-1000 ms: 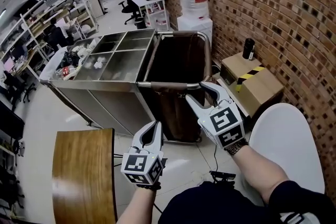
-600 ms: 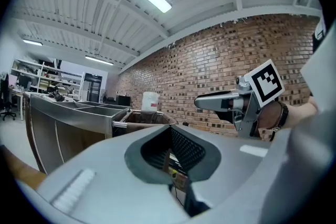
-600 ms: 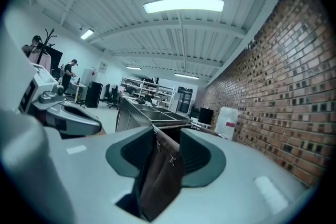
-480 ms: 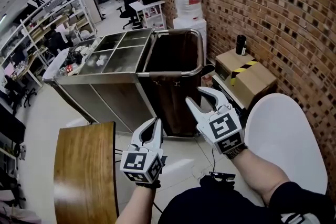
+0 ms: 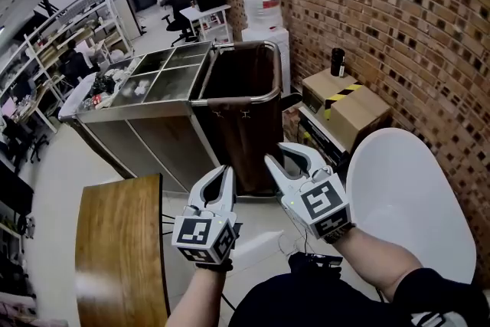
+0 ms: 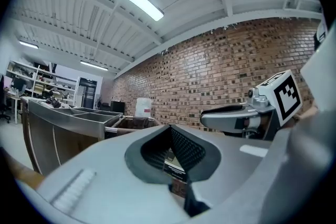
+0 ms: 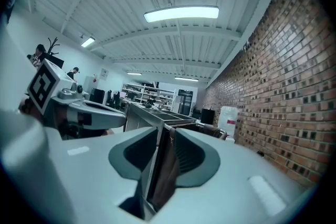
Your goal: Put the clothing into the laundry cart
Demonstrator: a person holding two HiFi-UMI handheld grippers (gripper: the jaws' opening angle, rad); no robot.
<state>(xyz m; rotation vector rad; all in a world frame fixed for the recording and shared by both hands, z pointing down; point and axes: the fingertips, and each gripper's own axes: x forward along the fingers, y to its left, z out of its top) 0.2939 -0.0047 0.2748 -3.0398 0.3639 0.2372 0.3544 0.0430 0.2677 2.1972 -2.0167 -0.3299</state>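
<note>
**A:** What's the room like on your feed?

**B:** A brick wall [image 5: 398, 11] runs down the right, with pale floor [image 5: 61, 165] below and shelving [image 5: 53, 42] far off at the left. In the head view the laundry cart [image 5: 241, 138] stands ahead of me by that wall, its brown bag hung in a metal frame. A steel trolley [image 5: 153, 145] with open compartments is right beside it on the left, and a water dispenser [image 5: 262, 4] stands behind.

**A:** And the clothing?

**B:** I cannot tell. The bag's inside is dark from here, and neither of my 2 grippers carries any.

**A:** Jaws?

**B:** My left gripper [image 5: 222, 178] has its tips together on nothing. My right gripper [image 5: 279, 155] has just been closing. A narrow slit shows between its jaws, and through it I see only the cart. Both hang over the floor short of the cart, between a wooden table [image 5: 119, 241] on the left and a white round top [image 5: 406, 195] on the right.
</note>
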